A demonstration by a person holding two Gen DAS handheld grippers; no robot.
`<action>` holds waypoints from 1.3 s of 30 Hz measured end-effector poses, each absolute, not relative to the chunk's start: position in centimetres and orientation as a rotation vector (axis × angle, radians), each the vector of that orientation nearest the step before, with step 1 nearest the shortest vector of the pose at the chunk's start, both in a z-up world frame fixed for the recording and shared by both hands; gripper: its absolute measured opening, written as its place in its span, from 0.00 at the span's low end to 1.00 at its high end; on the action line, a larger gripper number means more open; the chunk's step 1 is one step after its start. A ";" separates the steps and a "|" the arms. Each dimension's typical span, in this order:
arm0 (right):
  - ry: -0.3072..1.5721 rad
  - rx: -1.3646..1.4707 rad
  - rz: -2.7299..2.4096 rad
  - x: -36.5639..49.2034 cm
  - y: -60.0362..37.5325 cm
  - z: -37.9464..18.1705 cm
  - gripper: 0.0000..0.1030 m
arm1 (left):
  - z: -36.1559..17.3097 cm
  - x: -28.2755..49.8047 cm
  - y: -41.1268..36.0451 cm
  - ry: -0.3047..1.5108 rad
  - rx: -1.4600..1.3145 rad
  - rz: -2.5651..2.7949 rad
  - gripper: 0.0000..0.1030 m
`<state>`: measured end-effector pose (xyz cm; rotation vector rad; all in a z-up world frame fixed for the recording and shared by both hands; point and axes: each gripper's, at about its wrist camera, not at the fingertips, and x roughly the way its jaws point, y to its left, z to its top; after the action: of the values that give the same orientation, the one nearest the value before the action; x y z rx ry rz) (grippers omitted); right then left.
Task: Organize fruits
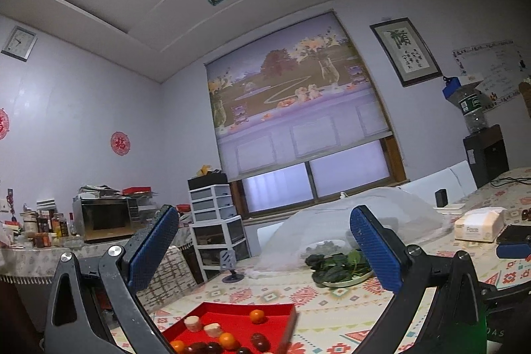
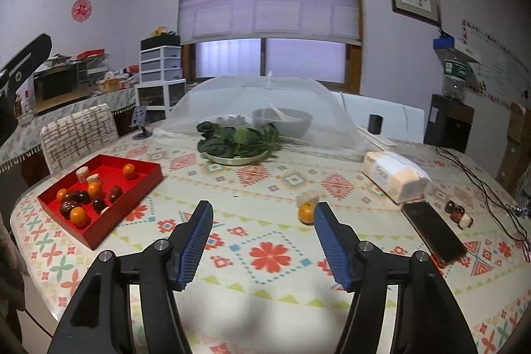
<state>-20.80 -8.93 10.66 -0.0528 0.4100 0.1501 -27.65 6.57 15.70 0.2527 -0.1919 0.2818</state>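
Note:
A red tray on the table's left holds several small oranges, dark red dates and pale banana pieces. The same red tray shows at the bottom of the left wrist view, below my left gripper, which is open, empty and tilted upward. My right gripper is open above the patterned tablecloth with nothing between its fingers. A loose orange lies just beyond its right fingertip, with a pale banana piece behind it. Two dates and another banana piece lie at the right by a phone.
A plate of leafy greens and a mesh food cover over a bowl stand mid-table. A tissue pack, a dark phone and cables lie on the right. A chair stands at the table's left edge.

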 end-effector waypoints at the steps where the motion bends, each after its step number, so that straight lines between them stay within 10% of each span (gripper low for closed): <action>1: 0.408 -0.050 0.145 -20.9 -9.3 10.7 0.66 | 15.7 -27.6 6.3 -0.192 0.254 0.278 1.00; 28: 0.071 -0.188 -0.172 -25.5 -11.9 12.1 0.88 | 14.5 -24.5 3.5 -0.096 0.252 0.180 1.00; 39: 0.216 -0.166 -0.158 -21.3 -16.8 12.7 0.90 | 14.2 -13.0 8.2 0.372 -0.017 -0.028 1.00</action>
<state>-21.31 -16.81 12.73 -0.1663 0.2157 -0.1582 -13.00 8.20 14.17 -0.0167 0.3722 -0.0285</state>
